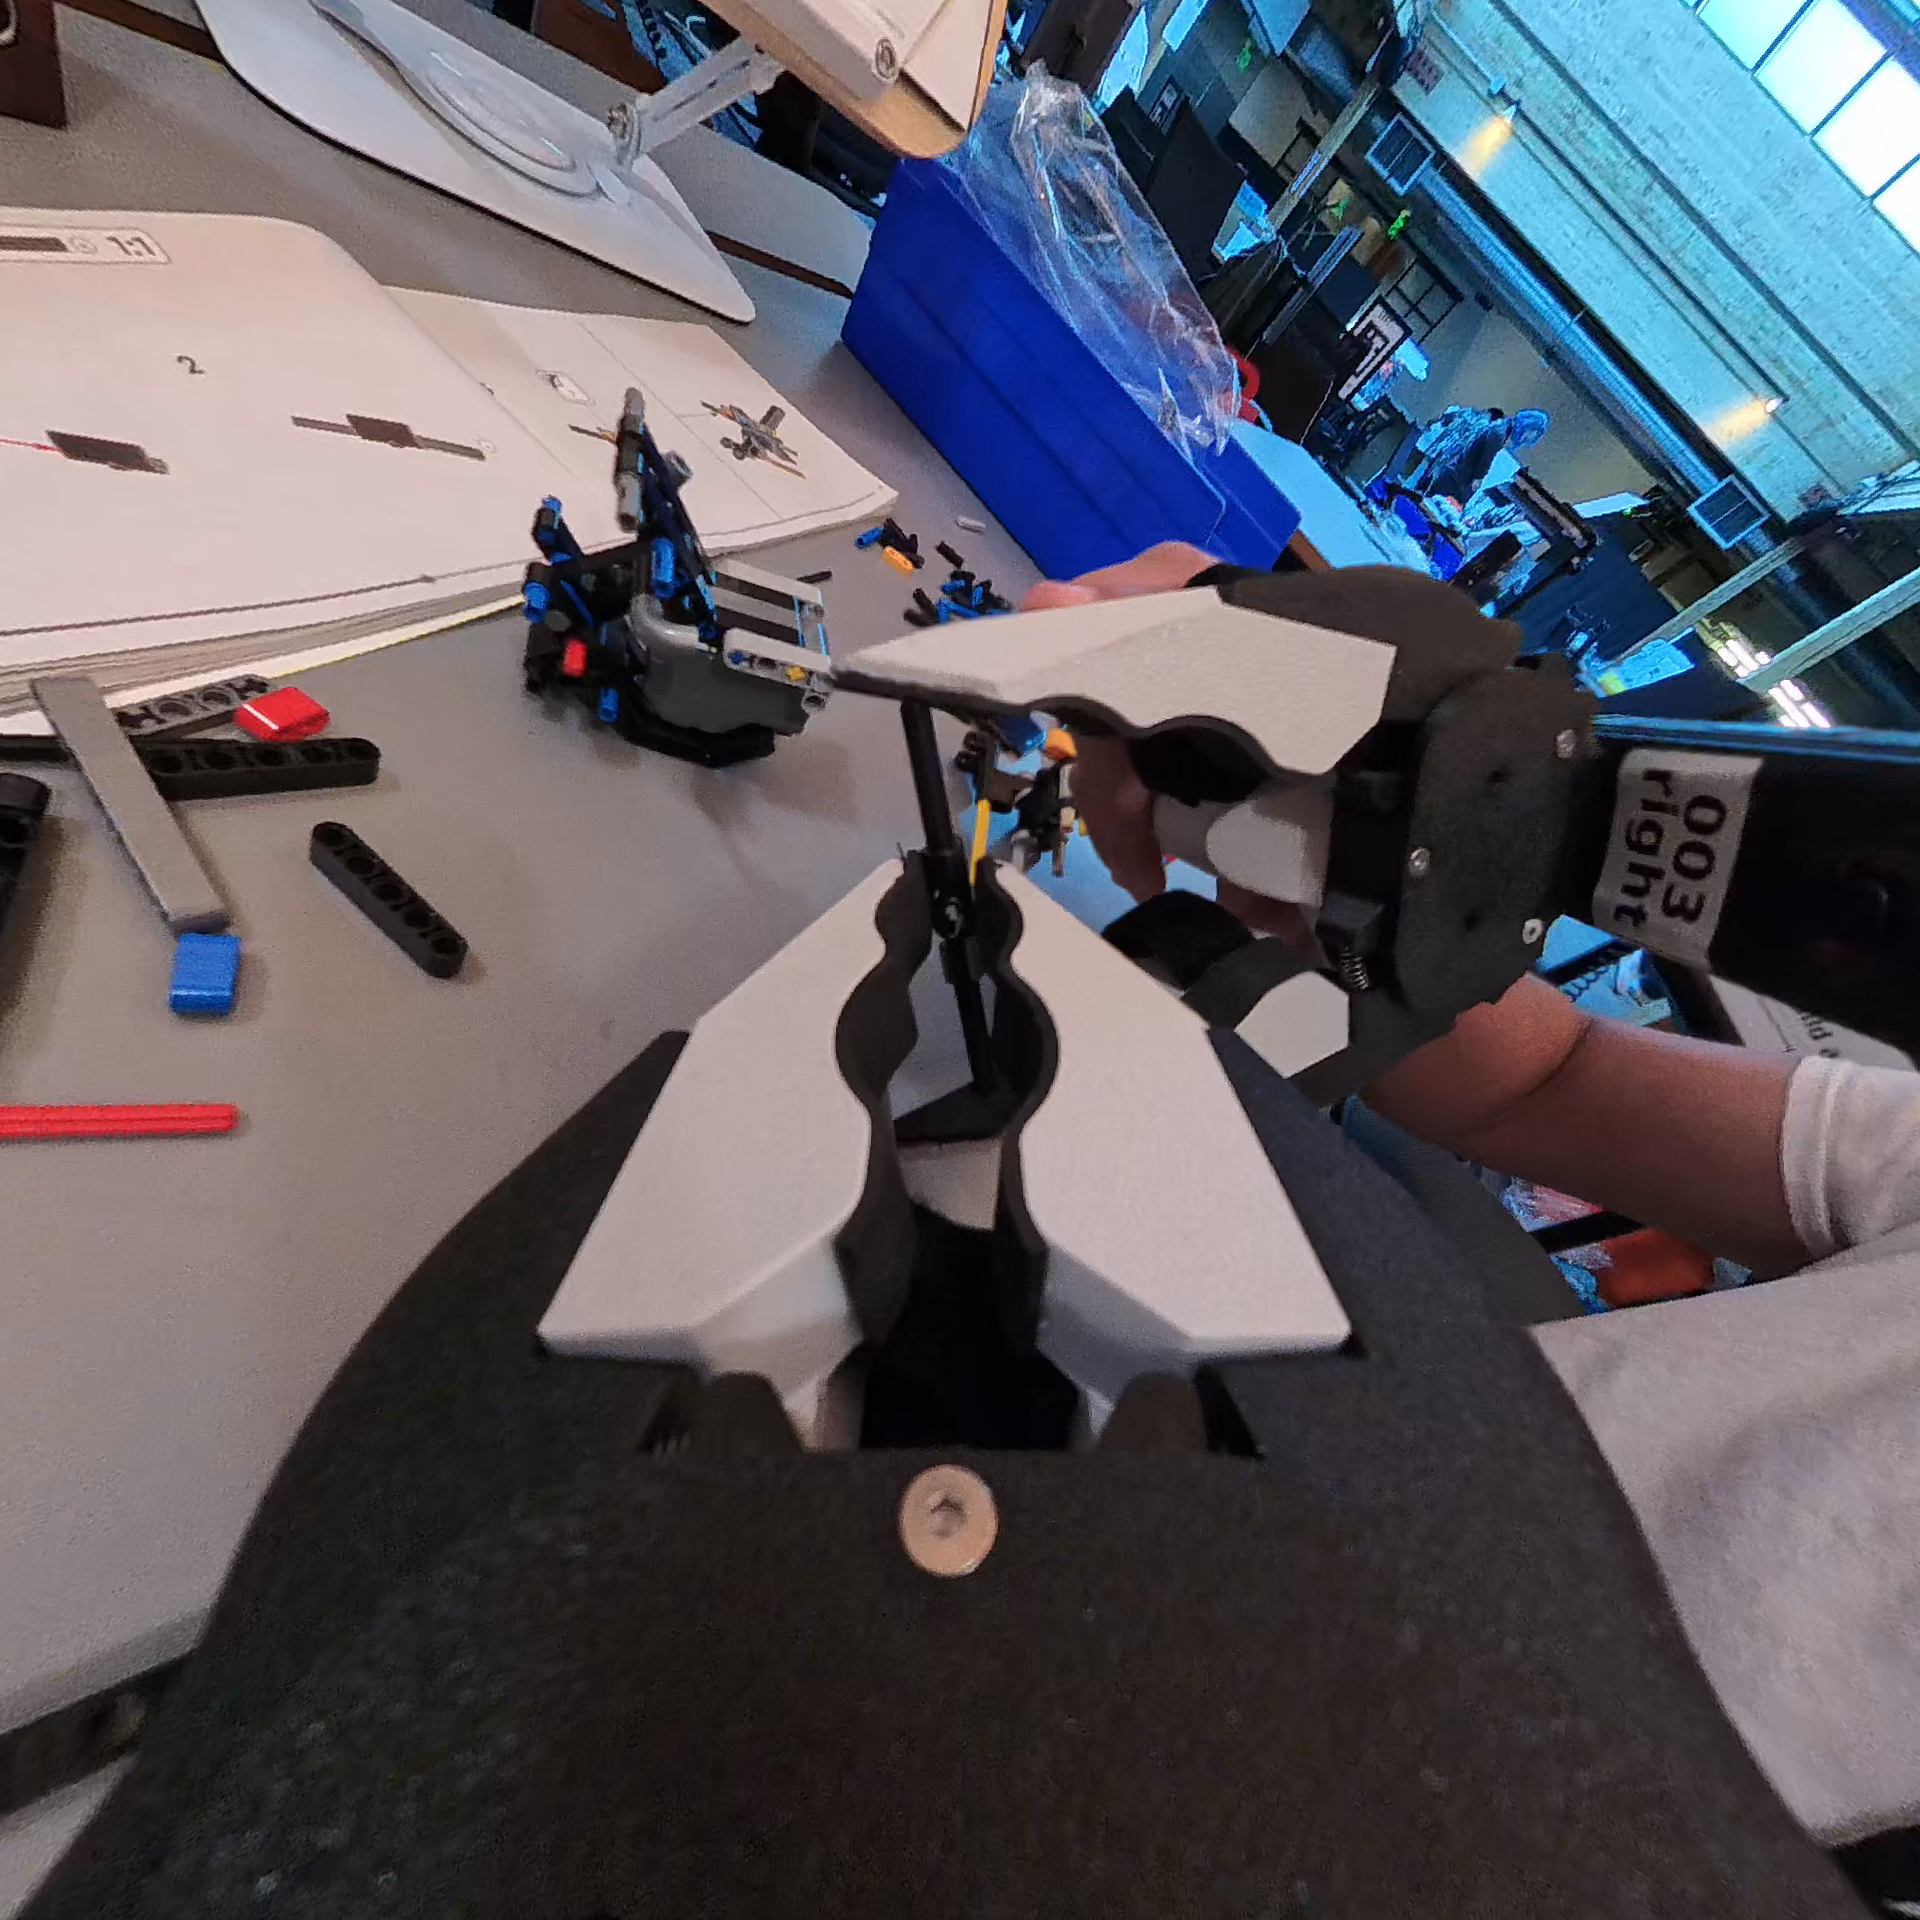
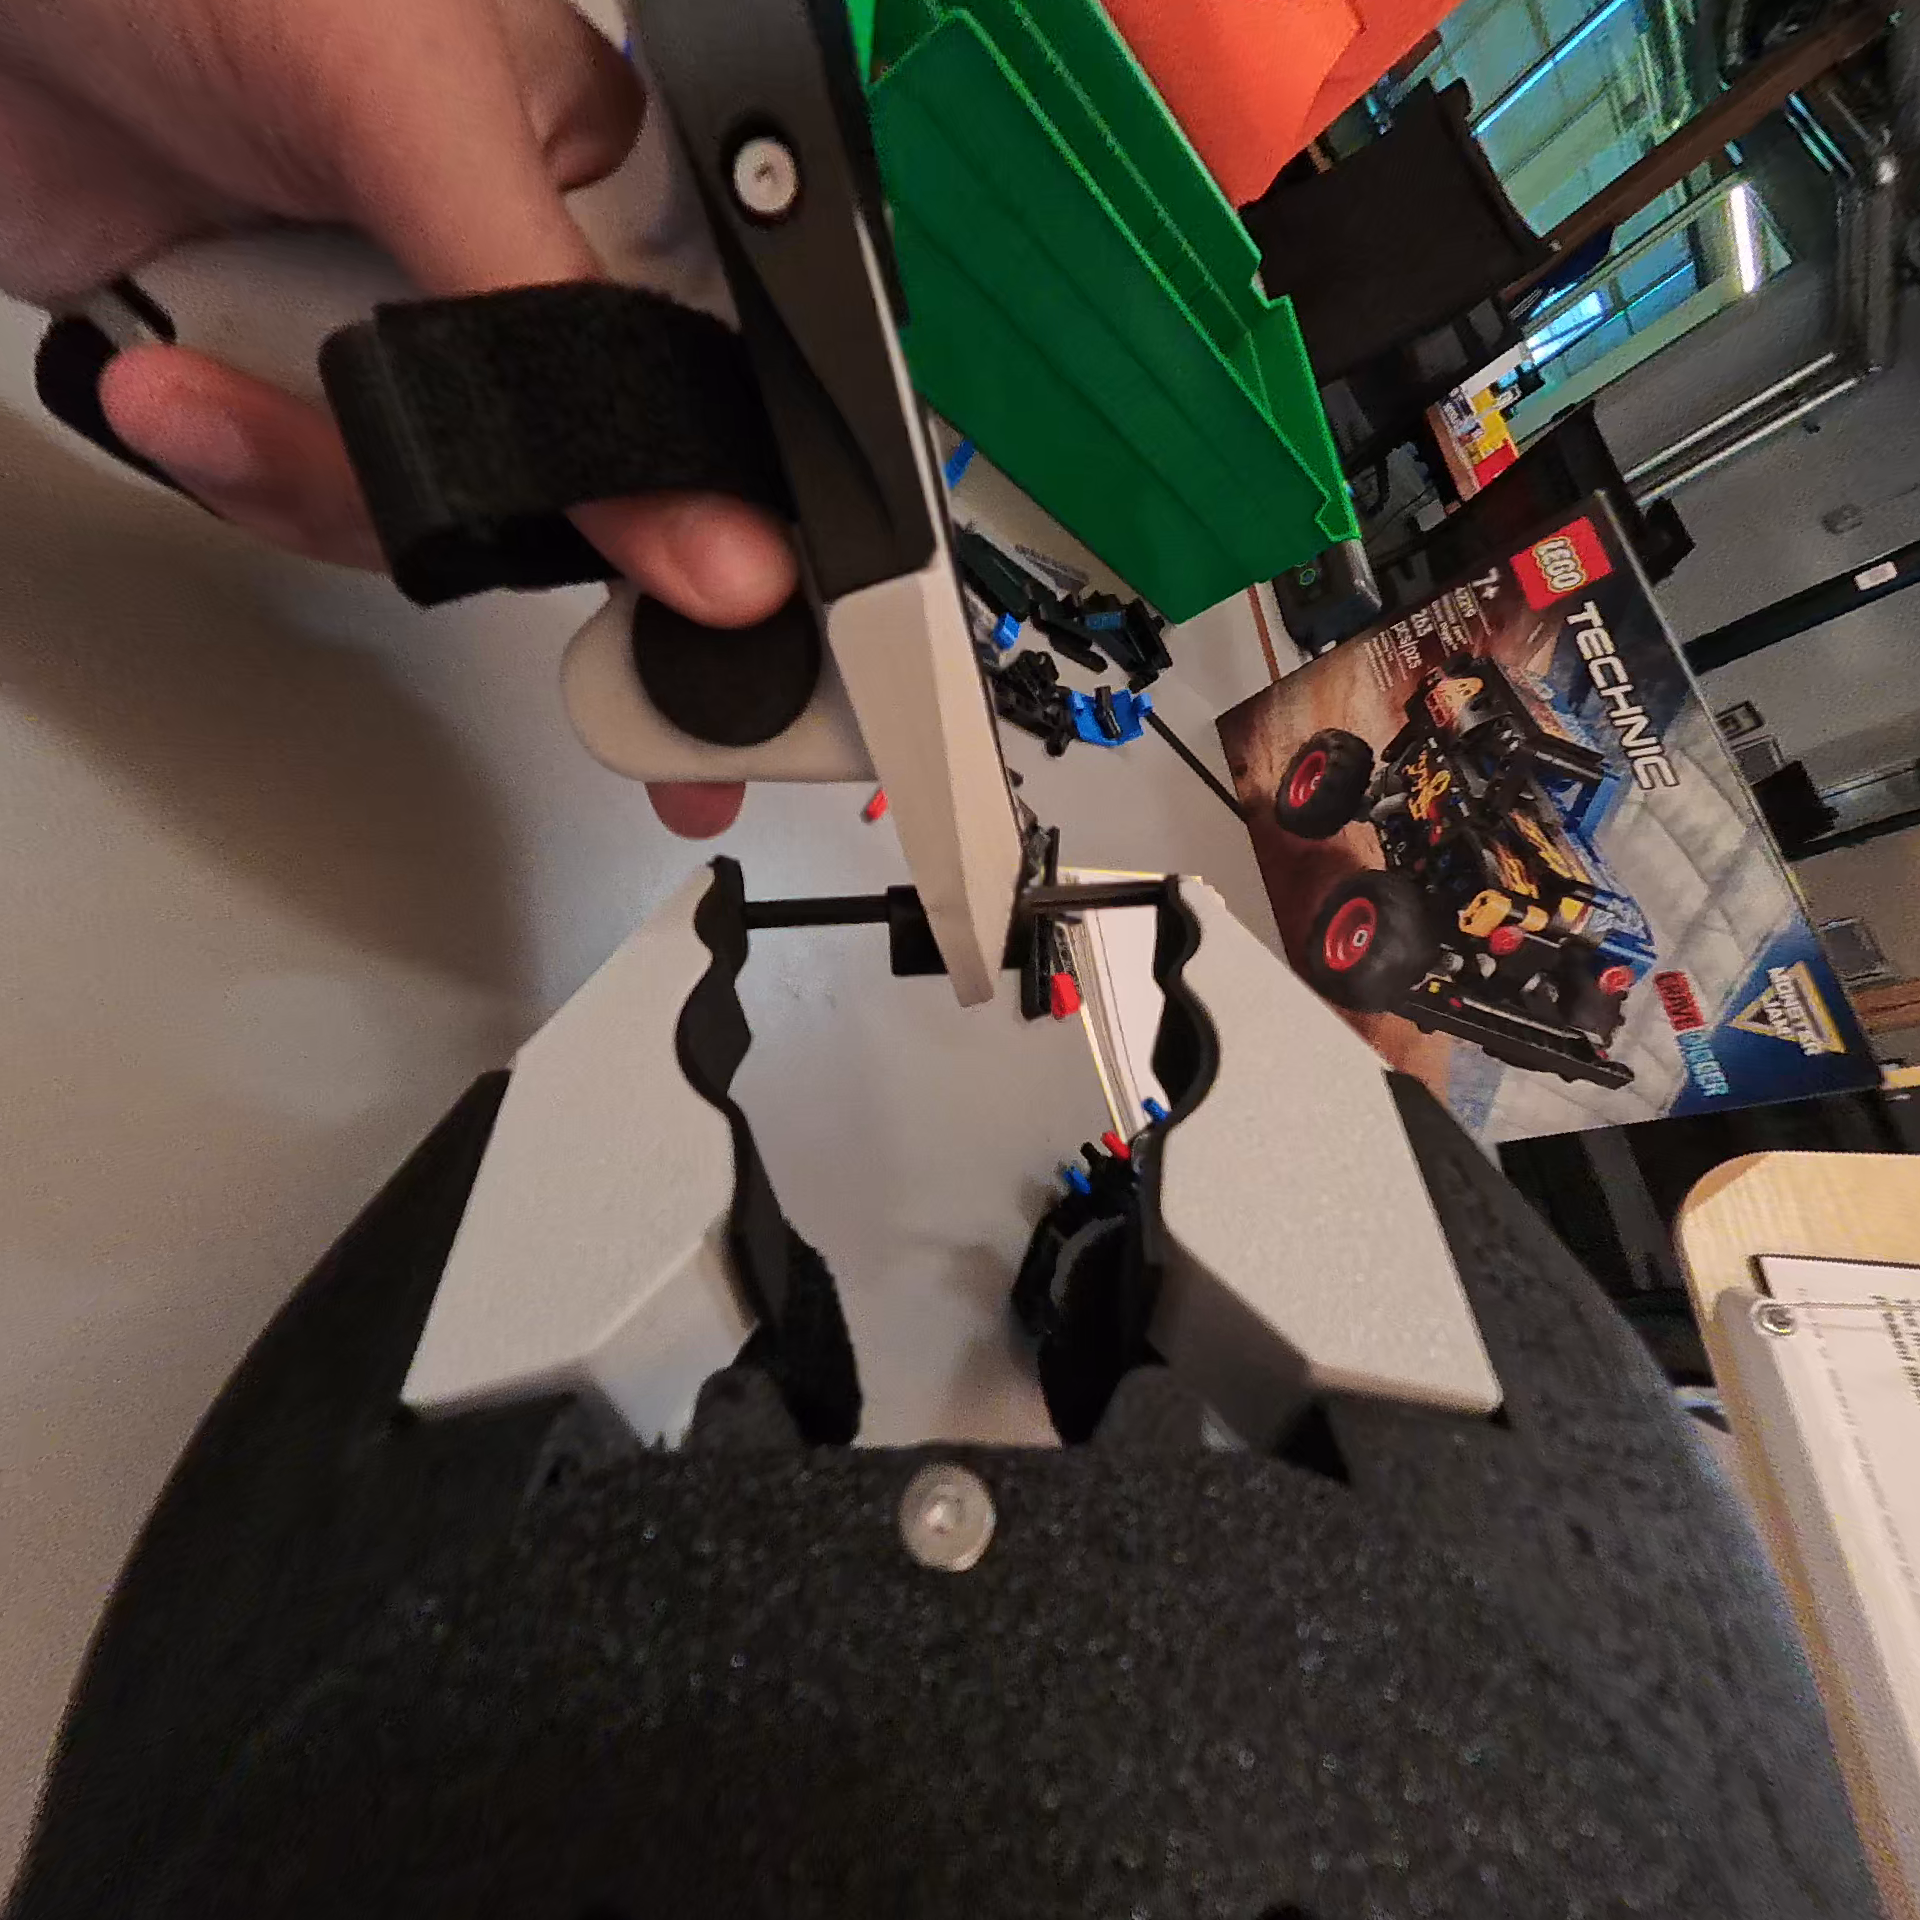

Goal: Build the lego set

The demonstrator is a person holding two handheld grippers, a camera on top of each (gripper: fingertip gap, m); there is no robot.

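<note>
A thin black axle (image 1: 928, 779) stands tilted above the table. My left gripper (image 1: 951, 883) is shut on a small black connector (image 1: 954, 920) that sits partway along the axle. In the right wrist view the axle (image 2: 810, 912) lies across between my right gripper's two fingertips, one end against each pad. My right gripper (image 2: 951, 894) is held wide and closed on the axle lengthwise. Its upper finger (image 1: 1039, 655) meets the axle's top end. The left gripper's finger (image 2: 935, 779) comes down from above onto the connector (image 2: 914, 930). The partly built model (image 1: 675, 634) sits on the table beyond.
An open instruction booklet (image 1: 312, 416) lies at the far left. Loose parts lie on the table: a black beam (image 1: 387, 899), a blue piece (image 1: 205, 971), a red axle (image 1: 114, 1119), a pile of pins (image 1: 951, 592). A blue bin (image 1: 1018, 384), green bins (image 2: 1091, 312) and the set box (image 2: 1538, 831) stand around.
</note>
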